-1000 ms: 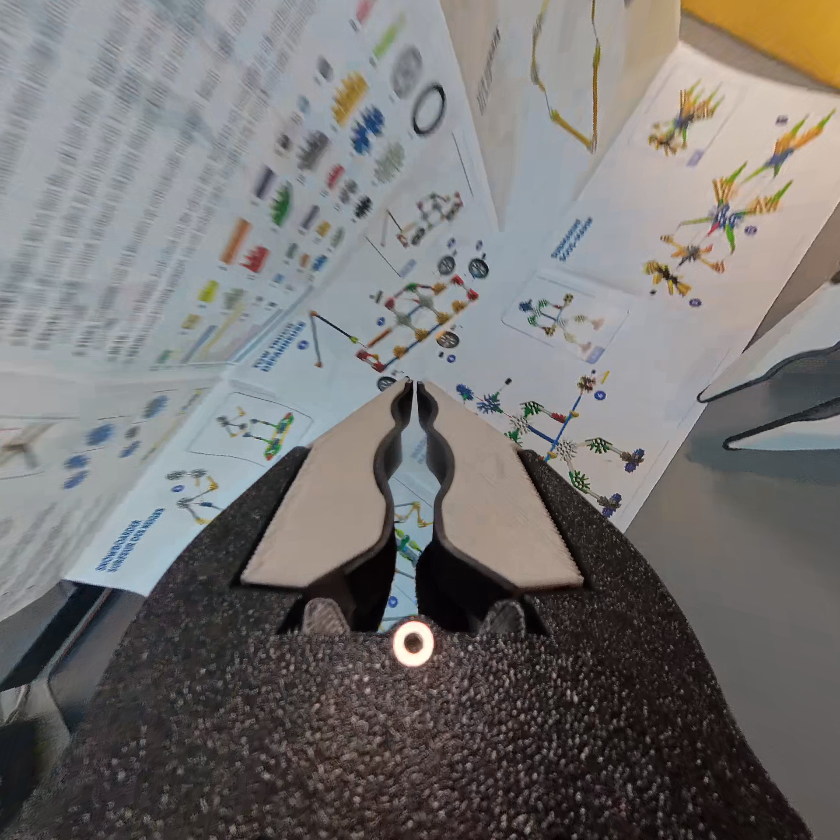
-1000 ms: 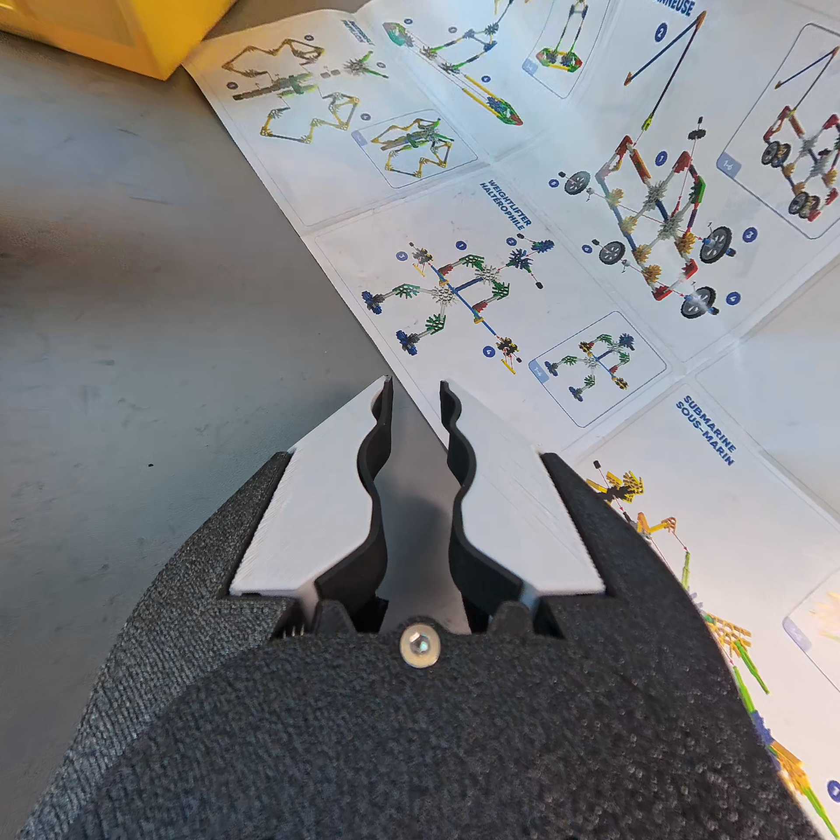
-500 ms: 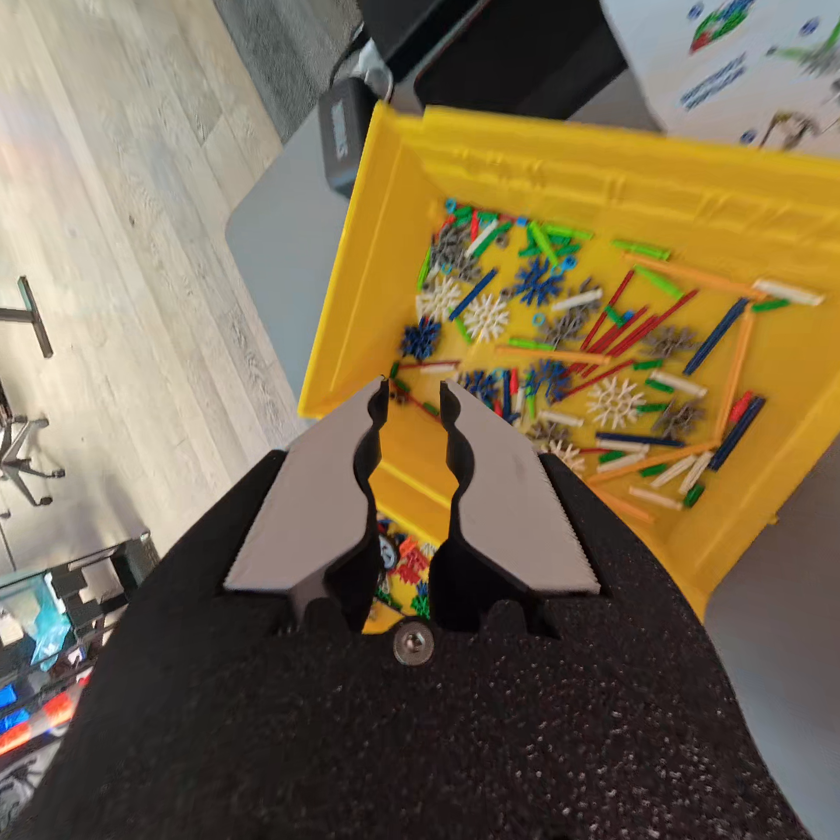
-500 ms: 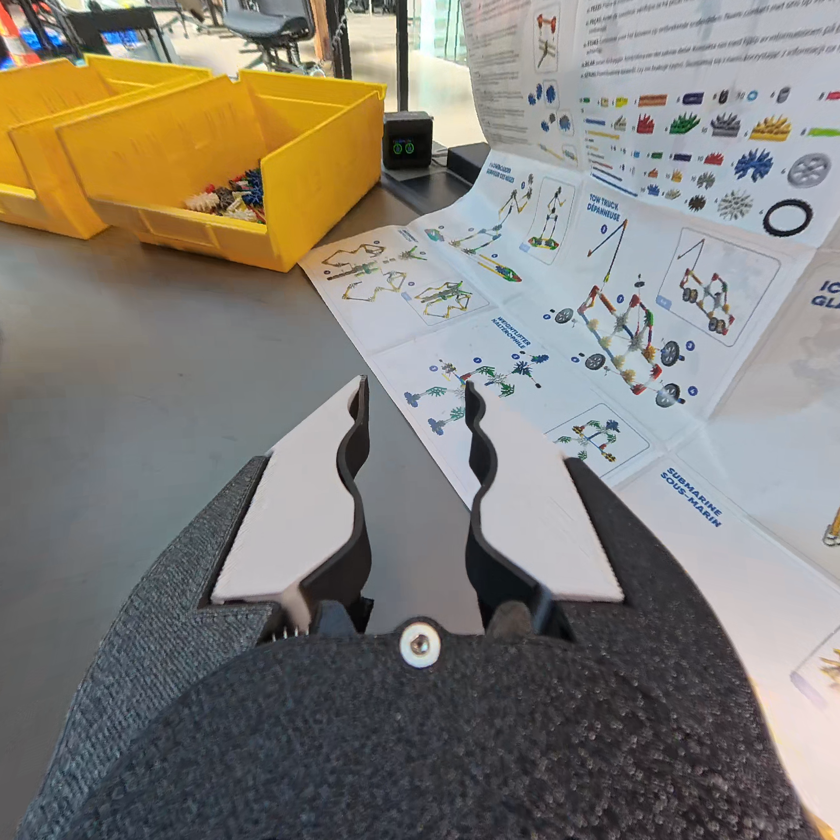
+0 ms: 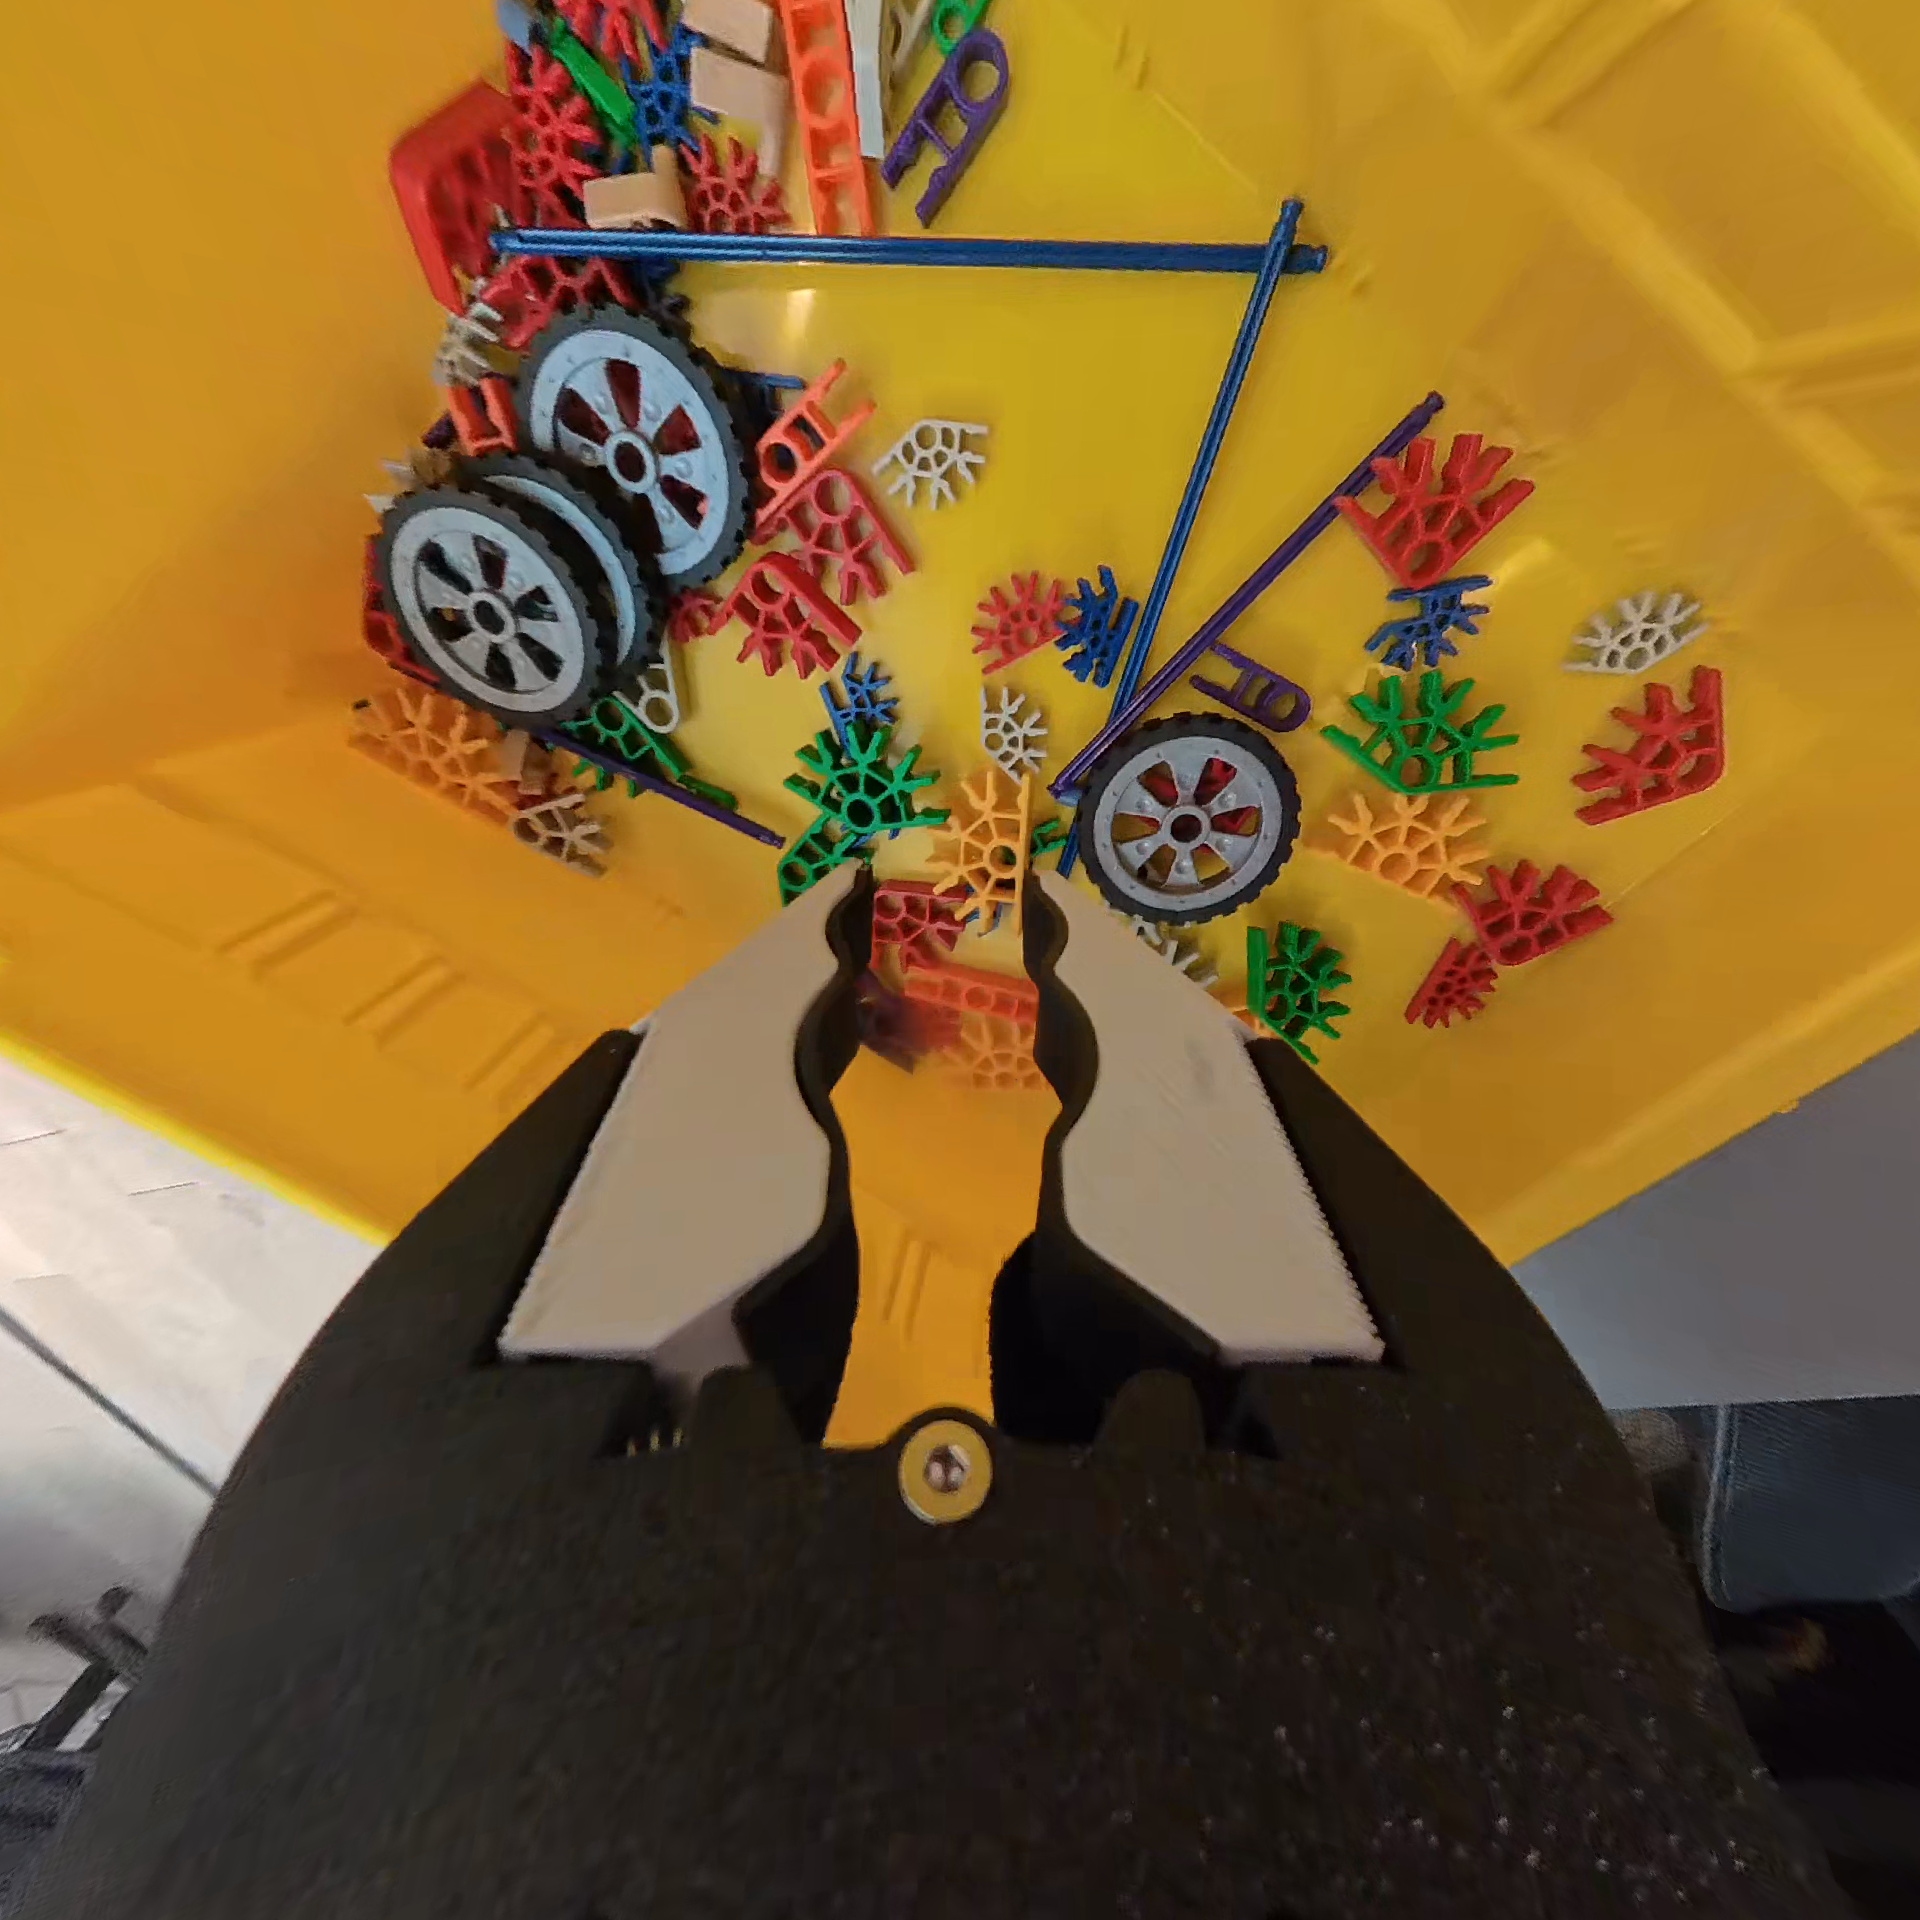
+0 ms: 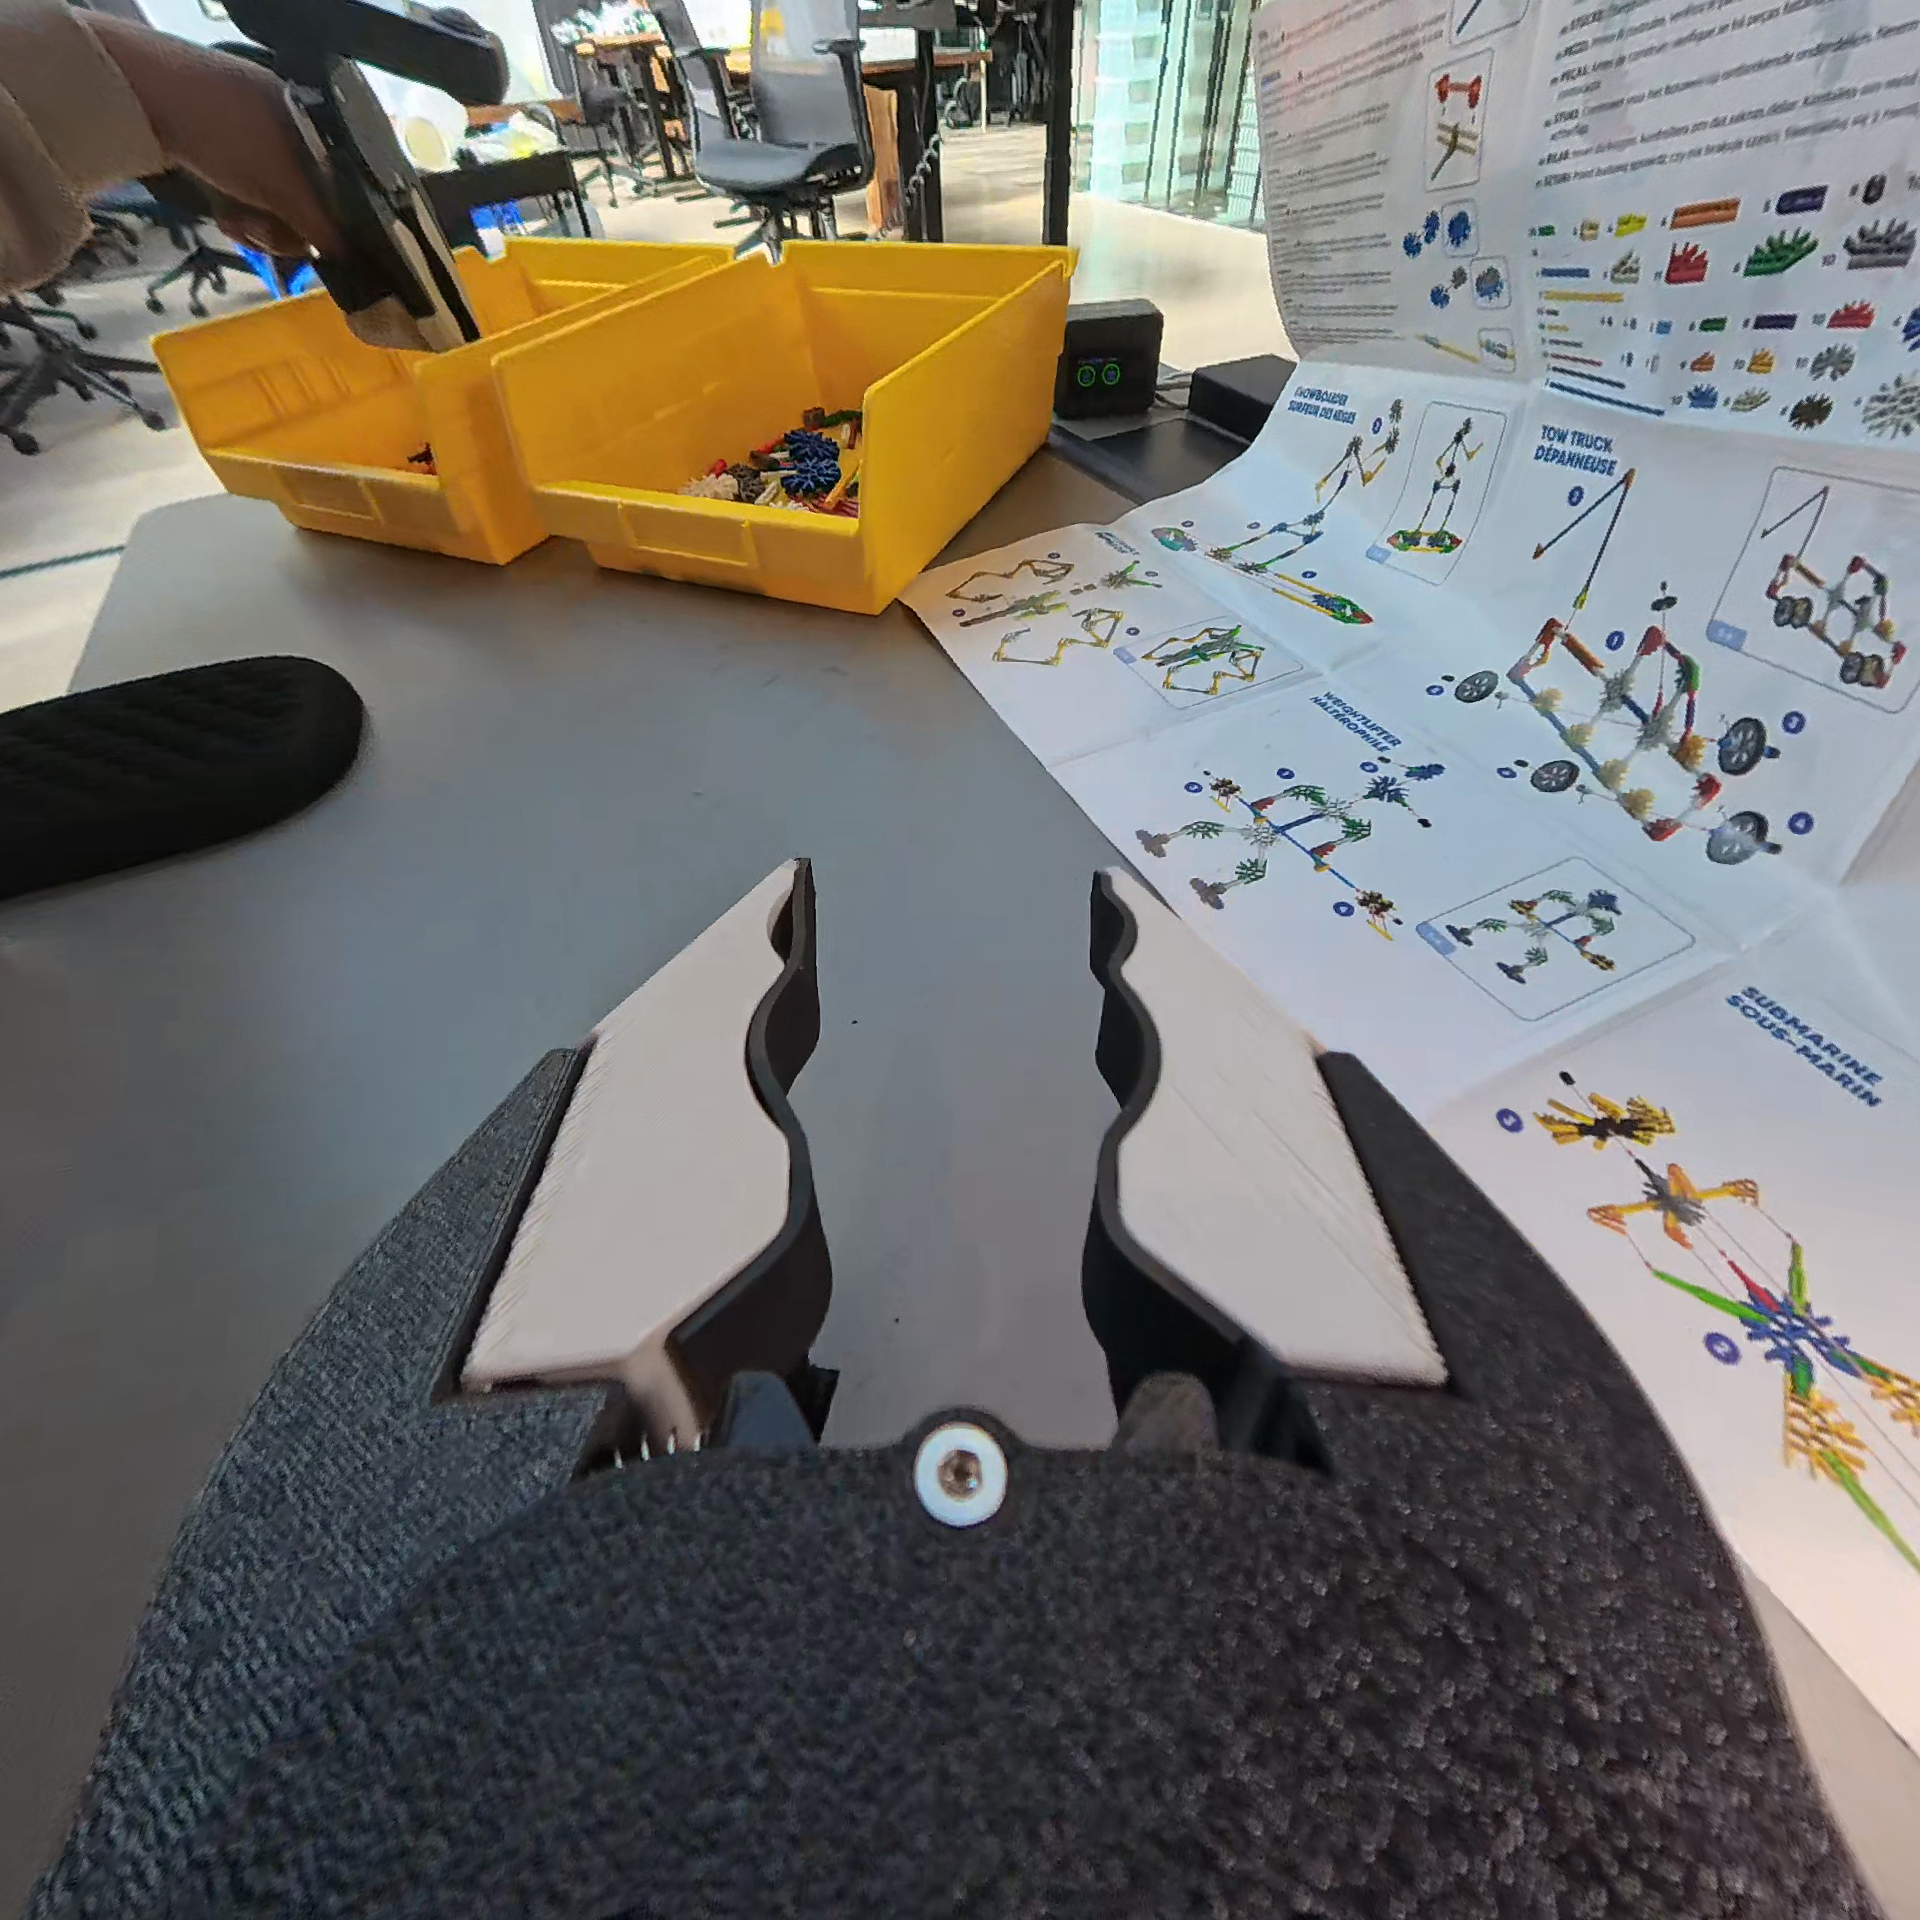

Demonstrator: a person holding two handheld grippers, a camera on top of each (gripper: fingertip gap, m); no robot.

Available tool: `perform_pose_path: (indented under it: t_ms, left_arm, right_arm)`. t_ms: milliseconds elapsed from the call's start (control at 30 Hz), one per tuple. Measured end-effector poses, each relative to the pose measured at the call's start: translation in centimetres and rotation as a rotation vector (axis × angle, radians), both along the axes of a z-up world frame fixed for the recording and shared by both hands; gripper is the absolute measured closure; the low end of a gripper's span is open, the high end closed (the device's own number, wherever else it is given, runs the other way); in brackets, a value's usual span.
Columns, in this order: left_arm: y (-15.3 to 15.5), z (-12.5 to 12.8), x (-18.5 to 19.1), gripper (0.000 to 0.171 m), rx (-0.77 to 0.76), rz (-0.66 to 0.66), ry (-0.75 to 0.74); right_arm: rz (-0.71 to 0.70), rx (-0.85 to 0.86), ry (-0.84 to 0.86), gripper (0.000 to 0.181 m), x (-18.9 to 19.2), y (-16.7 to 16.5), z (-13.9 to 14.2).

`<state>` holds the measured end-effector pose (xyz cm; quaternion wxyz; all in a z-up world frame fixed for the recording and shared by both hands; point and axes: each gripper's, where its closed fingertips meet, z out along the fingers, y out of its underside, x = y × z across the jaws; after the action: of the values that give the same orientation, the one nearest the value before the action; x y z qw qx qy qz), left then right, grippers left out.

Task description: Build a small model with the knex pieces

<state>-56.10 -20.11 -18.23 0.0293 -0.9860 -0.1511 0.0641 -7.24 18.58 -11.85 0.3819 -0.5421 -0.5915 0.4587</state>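
Left gripper point(image 5: 945, 883) is down inside a yellow bin point(image 5: 260, 883) full of plastic building pieces, jaws parted and holding nothing; right between the tips sit an orange snowflake connector point(image 5: 987, 847) and a red connector point(image 5: 909, 925), with a green connector point(image 5: 857, 795) just off the left tip and a small wheel point(image 5: 1188, 816) just off the right tip; 2 bigger wheels point(image 5: 566, 520) lean together farther back on the left, and 2 long blue rods point(image 5: 904, 251) cross near the far end of the bin.

Right gripper point(image 6: 951, 883) hangs over the bare grey table point(image 6: 623, 779), fingers spread wide, nothing in them; a big unfolded instruction sheet point(image 6: 1455, 779) lies just to its right, its far part standing up; 2 yellow bins point(image 6: 727, 416) sit side by side at the far edge, and the left gripper shows there too, dipping into the left 1, held by a hand point(image 6: 239, 177); a black padded armrest-looking thing point(image 6: 156, 758) pokes in from the left.
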Motion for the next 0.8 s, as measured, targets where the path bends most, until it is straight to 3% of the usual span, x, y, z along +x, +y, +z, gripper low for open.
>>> perform_pose_path:
  t_ms: [367,500,667,800]
  left_arm:
    - [-0.6,-3.1,-2.6,0.145,-0.127,0.110,-0.004]
    - [-0.6,-3.1,-2.7,0.163,-0.108,0.103,0.003]
    - [0.1,-0.5,-2.4,0.167,-0.051,0.043,0.091]
    - [3.2,4.8,-0.9,0.167,0.094,-0.039,0.214]
  right_arm:
    - [-0.019,-0.053,0.028,0.135,0.7,0.0,-0.6]
    - [-0.014,-0.081,0.027,0.137,0.9,0.1,-1.0]
    - [-0.020,-0.092,0.039,0.139,0.9,0.3,-0.9]
    - [-0.019,-0.095,0.040,0.139,0.9,0.3,-0.9]
